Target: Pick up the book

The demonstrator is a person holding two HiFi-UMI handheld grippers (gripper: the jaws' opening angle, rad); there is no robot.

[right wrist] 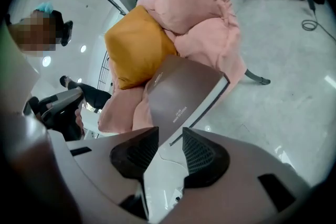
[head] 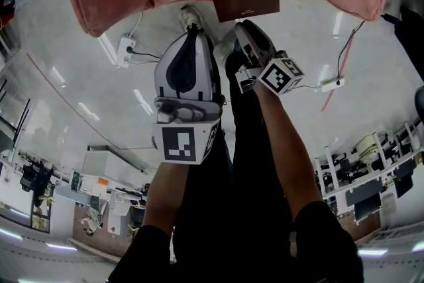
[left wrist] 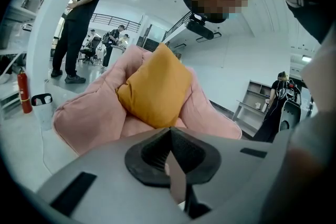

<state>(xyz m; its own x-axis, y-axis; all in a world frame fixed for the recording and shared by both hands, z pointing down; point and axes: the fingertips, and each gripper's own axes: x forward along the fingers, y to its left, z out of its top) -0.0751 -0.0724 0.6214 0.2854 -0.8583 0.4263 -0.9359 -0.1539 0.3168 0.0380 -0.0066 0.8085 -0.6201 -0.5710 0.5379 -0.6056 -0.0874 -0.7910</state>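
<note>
Holding right gripper's (right wrist: 170, 138) jaws apart at brown book's (right wrist: 181, 97) corner on pink armchair (right wrist: 205, 23), pressing left gripper's (left wrist: 169, 132) jaws together.

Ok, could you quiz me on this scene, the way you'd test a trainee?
1. True or false: the left gripper has its jaws apart.
2. What colour is the small cushion on the pink armchair? A green, B orange-yellow, C blue.
3. Fill in: the gripper with open jaws right at the edge of the book is the ___ one.

Key: 1 false, the left gripper's jaws are together. 2 B. 3 right gripper.
</note>
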